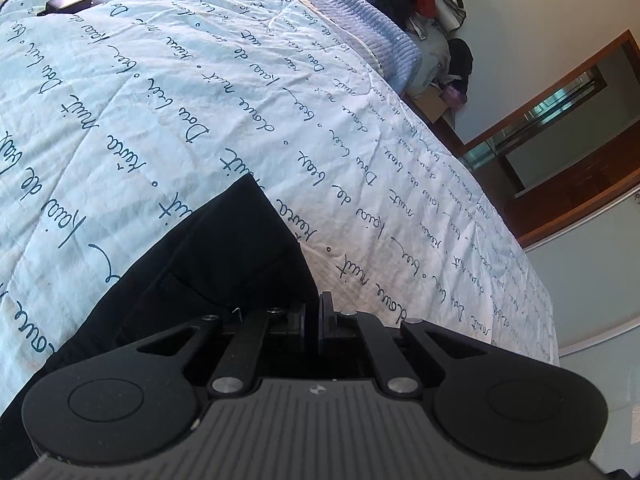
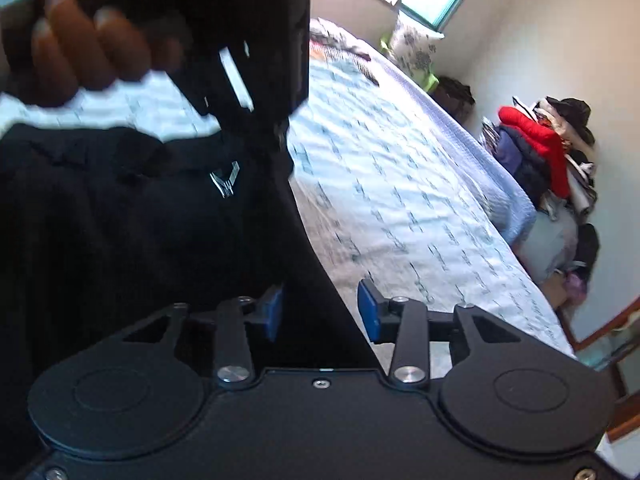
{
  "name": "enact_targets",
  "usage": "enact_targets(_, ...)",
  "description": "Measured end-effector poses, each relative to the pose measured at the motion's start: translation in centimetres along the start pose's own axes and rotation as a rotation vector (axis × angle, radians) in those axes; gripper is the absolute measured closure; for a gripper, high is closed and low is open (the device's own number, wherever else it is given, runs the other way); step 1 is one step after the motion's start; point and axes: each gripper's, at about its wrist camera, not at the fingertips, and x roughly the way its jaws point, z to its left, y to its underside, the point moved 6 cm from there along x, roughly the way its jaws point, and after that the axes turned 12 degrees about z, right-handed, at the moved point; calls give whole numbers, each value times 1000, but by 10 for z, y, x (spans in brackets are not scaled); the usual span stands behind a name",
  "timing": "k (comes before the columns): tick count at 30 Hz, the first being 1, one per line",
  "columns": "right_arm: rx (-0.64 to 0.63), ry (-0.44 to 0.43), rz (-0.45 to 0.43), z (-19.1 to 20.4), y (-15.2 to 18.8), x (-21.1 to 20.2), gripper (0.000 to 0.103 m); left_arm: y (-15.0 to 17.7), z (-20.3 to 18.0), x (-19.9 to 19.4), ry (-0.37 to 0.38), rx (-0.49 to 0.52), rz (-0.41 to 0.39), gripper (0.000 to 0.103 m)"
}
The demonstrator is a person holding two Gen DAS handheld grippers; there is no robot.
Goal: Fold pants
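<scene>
Black pants (image 1: 208, 256) lie on a light blue bedspread (image 1: 280, 100) printed with handwriting. My left gripper (image 1: 314, 316) is shut, its pads together at the pants' edge; whether cloth is pinched between them is hidden. In the right wrist view the pants (image 2: 120, 240) fill the left side, with a metal clasp (image 2: 225, 182) at the waistband. My right gripper (image 2: 320, 312) is open, its blue pads (image 2: 370, 312) apart, with the pants' edge running between them. The left gripper's body and the hand holding it (image 2: 92, 48) hang above the pants, blurred.
A dark flat device (image 1: 68, 2) lies on the far side of the bed. A pile of clothes with a red garment (image 2: 540, 140) sits on the floor by the wall. A wooden-framed mirror (image 1: 560, 120) leans past the bed. Pillows (image 2: 412, 44) lie under the window.
</scene>
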Motion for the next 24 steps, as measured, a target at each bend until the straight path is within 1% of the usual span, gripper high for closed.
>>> enact_targets(1, 3, 14, 25, 1, 1, 4, 96, 1, 0, -3, 2, 12, -7, 98)
enact_targets(2, 10, 39, 24, 1, 1, 3, 96, 3, 0, -7, 6, 23, -14, 98)
enact_targets(4, 15, 74, -16, 3, 1, -13, 96, 9, 0, -20, 24, 46, -37, 98)
enact_targets(6, 13, 106, -63, 12, -1, -37, 96, 18, 1, -38, 37, 81, -65, 98)
enact_targets(8, -2, 120, -104, 26, 0, -62, 96, 32, 4, -58, 58, 118, -89, 98)
enact_targets(11, -66, 143, -128, 57, 3, -93, 96, 60, 14, -89, 80, 157, -112, 98)
enact_targets(13, -100, 135, -133, 80, 6, -108, 96, 81, 25, -107, 79, 176, -130, 98)
enact_targets(14, -109, 118, -140, 92, 7, -115, 96, 91, 31, -115, 73, 184, -144, 98)
enact_targets(17, -138, 87, -159, 123, 15, -131, 96, 124, 46, -132, 36, 218, -188, 98)
enact_targets(19, -147, 59, -154, 140, 19, -133, 96, 142, 56, -137, 13, 229, -204, 98)
enact_targets(21, -154, 27, -137, 156, 24, -132, 96, 156, 68, -137, 6, 209, -187, 98)
enact_targets(24, -176, 14, -112, 179, 34, -130, 96, 170, 86, -129, -10, 176, -157, 98)
